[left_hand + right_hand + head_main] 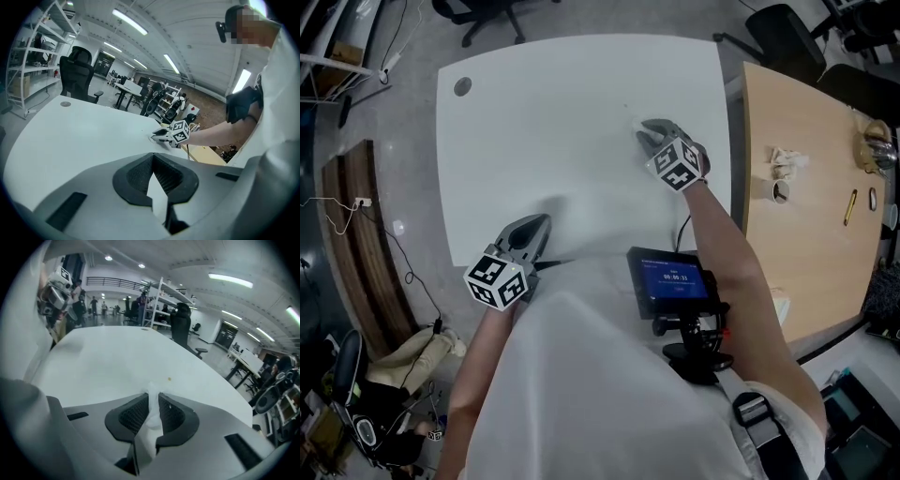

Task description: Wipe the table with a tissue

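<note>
Found left gripper (542,223) nearest, jaws closed tip to tip on nothing, held at near edge of white table (534,122). Found right gripper (643,133) farther out, clenched on tissue (151,423), wad bunched between pads and poking past tips, down at table surface. Judged wiping under way, not finished: spotted one small brownish speck (169,378) just ahead of right gripper's tips, and assessed broad surface beyond and left of them as yet to cover. Counted two grippers, one gripped tissue, one speck, one white table. Noted one wooden table (797,216) right of right gripper, one pale crumpled wad (787,161) on it.
</note>
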A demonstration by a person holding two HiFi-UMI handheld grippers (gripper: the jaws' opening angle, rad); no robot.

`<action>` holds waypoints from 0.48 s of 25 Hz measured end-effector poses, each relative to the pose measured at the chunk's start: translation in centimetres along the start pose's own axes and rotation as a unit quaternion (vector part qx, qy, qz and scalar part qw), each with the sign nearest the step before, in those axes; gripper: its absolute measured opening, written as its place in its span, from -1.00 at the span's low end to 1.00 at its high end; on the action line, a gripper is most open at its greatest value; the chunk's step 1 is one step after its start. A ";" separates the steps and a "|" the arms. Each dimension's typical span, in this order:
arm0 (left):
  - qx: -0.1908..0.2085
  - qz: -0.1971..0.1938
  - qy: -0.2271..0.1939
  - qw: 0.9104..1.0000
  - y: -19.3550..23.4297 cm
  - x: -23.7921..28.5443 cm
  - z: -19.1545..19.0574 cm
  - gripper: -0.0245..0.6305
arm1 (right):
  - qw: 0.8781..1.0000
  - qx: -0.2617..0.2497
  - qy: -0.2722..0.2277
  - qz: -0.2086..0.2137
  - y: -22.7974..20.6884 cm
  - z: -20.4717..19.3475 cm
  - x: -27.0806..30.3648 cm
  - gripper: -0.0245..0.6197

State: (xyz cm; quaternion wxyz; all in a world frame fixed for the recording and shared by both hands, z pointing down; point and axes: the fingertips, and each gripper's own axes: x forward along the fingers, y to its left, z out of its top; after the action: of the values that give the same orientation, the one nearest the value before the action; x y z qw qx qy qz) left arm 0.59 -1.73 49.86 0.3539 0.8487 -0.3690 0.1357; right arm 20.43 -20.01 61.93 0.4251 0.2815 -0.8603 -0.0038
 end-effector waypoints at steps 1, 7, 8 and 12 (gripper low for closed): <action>0.000 0.001 0.000 1.000 0.0 -0.2 0.0 -0.90 | 1.000 0.003 -0.015 0.016 0.6 0.6 -0.3 -0.73; -0.001 0.006 -0.003 1.000 0.2 -0.4 0.1 -0.90 | 0.979 0.157 -0.001 -0.127 -7.2 -3.1 -3.5 -0.73; -0.002 0.007 -0.003 1.000 0.3 -0.4 0.1 -0.90 | 0.976 0.162 0.013 -0.142 -8.1 -3.8 -3.6 -0.73; -0.005 0.011 -0.002 1.000 0.4 -0.7 0.0 -0.90 | 0.981 0.141 0.034 -0.131 -8.3 -3.7 -2.0 -0.73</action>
State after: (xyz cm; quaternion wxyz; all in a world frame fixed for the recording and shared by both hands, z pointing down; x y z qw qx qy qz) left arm -0.18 -1.55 49.74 0.3557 0.8431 -0.3798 0.1357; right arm 28.09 -25.13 60.83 0.4060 0.4488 -0.7929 0.0714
